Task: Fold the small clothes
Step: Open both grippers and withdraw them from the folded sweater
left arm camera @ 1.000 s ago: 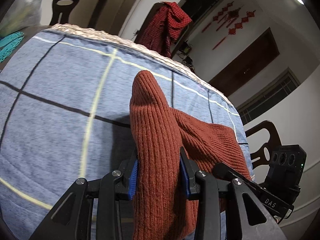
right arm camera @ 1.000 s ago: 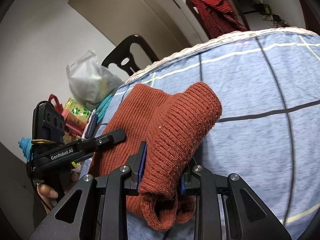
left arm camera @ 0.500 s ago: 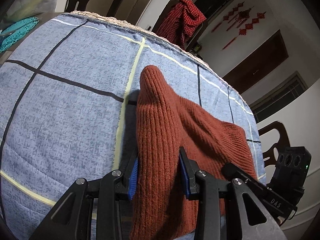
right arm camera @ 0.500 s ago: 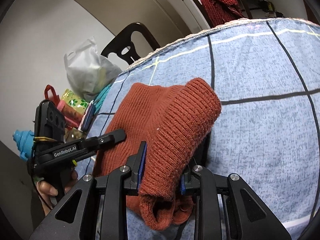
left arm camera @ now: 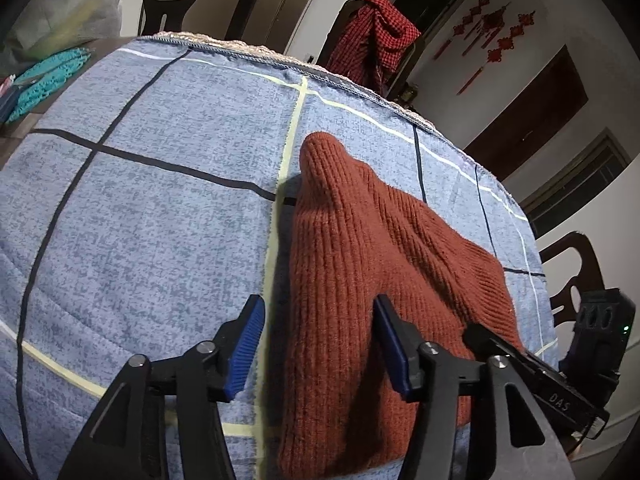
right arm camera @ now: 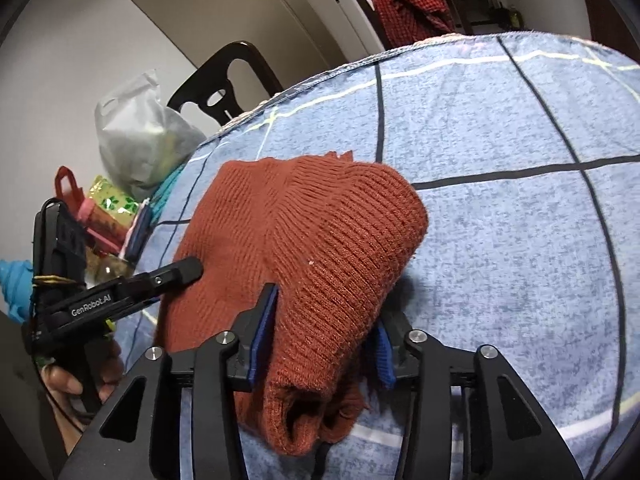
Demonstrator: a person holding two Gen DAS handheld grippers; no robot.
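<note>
Left gripper (left arm camera: 316, 344) has just let go: jaws now spread either side of the rust knit sweater (left arm camera: 360, 280), which half a second ago they pinched. Right gripper (right arm camera: 324, 340) still clamps its rolled end. The sweater lies doubled on the blue checked tablecloth (left arm camera: 140, 220), mid-table toward our near edge. Fold looks placed. Far edge well clear; open cloth all round.

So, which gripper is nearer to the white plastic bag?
Left. The left gripper lies at the sweater's edge on the white plastic bag's side; the right gripper straddles the sweater's opposite side, farther away.
</note>
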